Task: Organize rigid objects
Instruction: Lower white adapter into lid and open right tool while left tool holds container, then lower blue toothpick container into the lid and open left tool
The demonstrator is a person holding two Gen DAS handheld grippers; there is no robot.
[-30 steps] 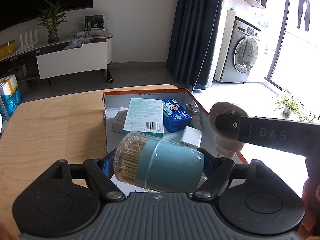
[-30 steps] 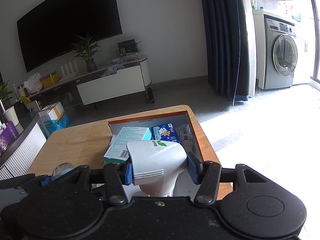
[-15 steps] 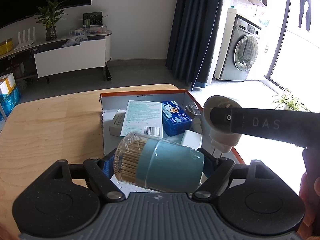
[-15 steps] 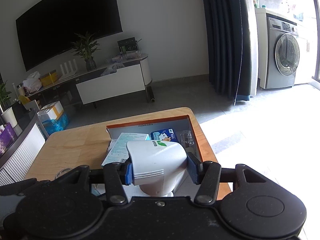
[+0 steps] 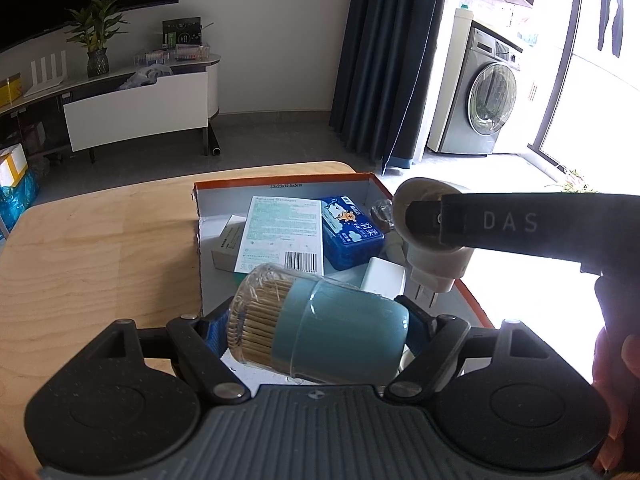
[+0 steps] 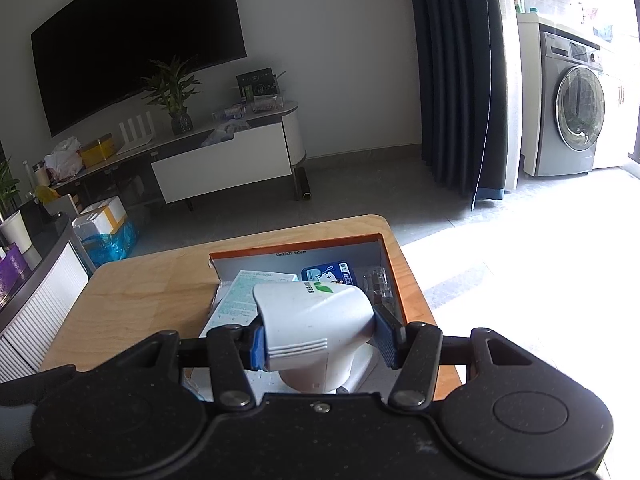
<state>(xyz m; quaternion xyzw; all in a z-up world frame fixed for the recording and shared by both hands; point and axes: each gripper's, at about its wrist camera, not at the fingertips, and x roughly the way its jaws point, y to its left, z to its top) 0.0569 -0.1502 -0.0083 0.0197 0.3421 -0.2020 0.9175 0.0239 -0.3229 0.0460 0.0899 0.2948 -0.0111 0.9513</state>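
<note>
Nearest, the left gripper (image 5: 318, 330) pinches a toothpick jar (image 5: 316, 330) lying sideways, toothpick end pointing left, above the near end of the cardboard box (image 5: 280, 179). To its right, the right gripper (image 6: 318, 342) clamps a white plug-in device (image 6: 316, 326), prongs down. Farther in the box lie a white-green carton (image 5: 282, 236) and a blue tissue pack (image 5: 352, 234).

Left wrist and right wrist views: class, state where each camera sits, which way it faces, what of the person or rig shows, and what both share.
Left wrist: sits on the left hand-held gripper, facing forward over the toothpick jar to the box; the right hand-held gripper crosses in.
Right wrist: sits on the right hand-held gripper, facing forward over the white plug-in device.
Shared: box, blue tissue pack, wooden table.
</note>
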